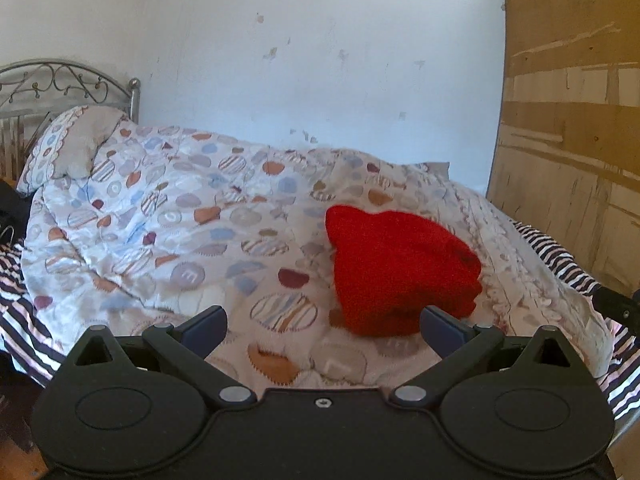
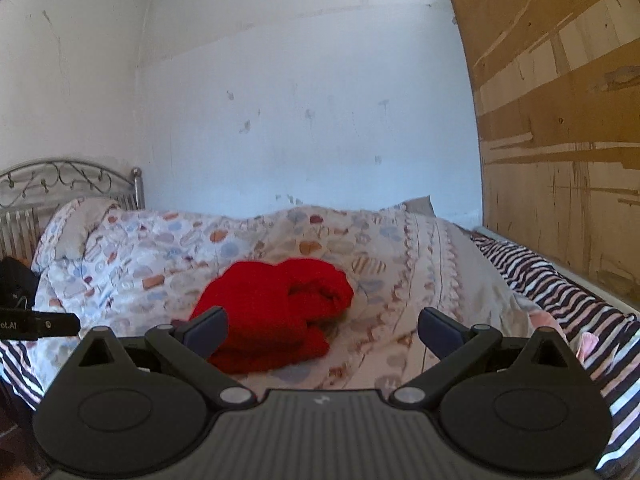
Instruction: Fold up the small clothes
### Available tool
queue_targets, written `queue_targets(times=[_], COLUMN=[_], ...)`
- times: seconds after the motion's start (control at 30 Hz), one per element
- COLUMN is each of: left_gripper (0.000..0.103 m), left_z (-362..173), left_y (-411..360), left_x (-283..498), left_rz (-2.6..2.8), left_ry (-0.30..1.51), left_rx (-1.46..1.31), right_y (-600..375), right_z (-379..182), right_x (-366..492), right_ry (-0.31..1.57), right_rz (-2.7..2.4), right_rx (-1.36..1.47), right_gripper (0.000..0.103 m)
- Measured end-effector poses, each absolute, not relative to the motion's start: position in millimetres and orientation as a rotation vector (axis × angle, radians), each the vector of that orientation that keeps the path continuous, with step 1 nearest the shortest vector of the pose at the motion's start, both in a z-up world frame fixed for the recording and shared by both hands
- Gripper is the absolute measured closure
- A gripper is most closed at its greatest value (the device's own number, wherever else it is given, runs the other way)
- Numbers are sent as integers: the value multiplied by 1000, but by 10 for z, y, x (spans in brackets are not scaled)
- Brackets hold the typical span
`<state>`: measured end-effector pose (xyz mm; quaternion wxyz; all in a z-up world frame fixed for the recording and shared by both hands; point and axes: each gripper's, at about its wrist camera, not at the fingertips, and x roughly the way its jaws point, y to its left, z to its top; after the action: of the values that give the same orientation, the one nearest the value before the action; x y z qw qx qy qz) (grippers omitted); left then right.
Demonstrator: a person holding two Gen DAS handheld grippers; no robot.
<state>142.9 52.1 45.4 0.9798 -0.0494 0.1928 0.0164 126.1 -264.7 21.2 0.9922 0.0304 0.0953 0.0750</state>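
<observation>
Bed: you face a patterned quilt [image 1: 168,216] spread over a striped sheet [image 2: 560,280]; white wall behind it, brown board to the quilt's right.
Garment: the red knit garment [image 1: 400,272] lies bunched on the quilt.
Left hand-held gripper [image 1: 322,326]: yours gapes empty, near the garment.
Right hand-held gripper [image 2: 322,326]: also spread, holding nothing.
Right view only: something pink [image 2: 588,344] at the quilt's right edge.
Headboard [image 1: 60,88]: metal, at the quilt's far left.

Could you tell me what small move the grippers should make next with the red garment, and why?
Probably lower the right gripper to an edge of the red garment. Both grippers are open and empty, the left gripper too, and the garment lies bunched on the quilt, not yet flattened.
</observation>
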Motion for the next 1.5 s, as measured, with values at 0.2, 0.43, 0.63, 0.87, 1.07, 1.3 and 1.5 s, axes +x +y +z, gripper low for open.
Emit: queue_targets(times=[0.2,0.43,0.63,0.87,1.07,1.3,1.5], left_gripper=[1,1,1,1,1,1,1], left_z=[395,396,353,355,327,285,240], left_y=[539,544,573,558,554,518,541], left_x=[1455,1478,1486,1493,1514,1573,1651], left_rz=[39,40,39,39,38,68,58], left_ry=[408,413,424,425,436,473,512], left_rx=[-105,-106,-103,-103,-97,-73,-94], right_y=[-2625,-2599,-2625,-2637,-2636,-2627,-2631], right_z=[157,156,160,155,120,72,14], right_x=[1296,1335,1343,1351,1370,1403,1466], right_ry=[216,221,223,228,236,250,274], right_rz=[153,159,153,150,151,155,153], right_rx=[63,57,62,64,65,63,66], right_gripper=[0,0,0,0,0,0,0])
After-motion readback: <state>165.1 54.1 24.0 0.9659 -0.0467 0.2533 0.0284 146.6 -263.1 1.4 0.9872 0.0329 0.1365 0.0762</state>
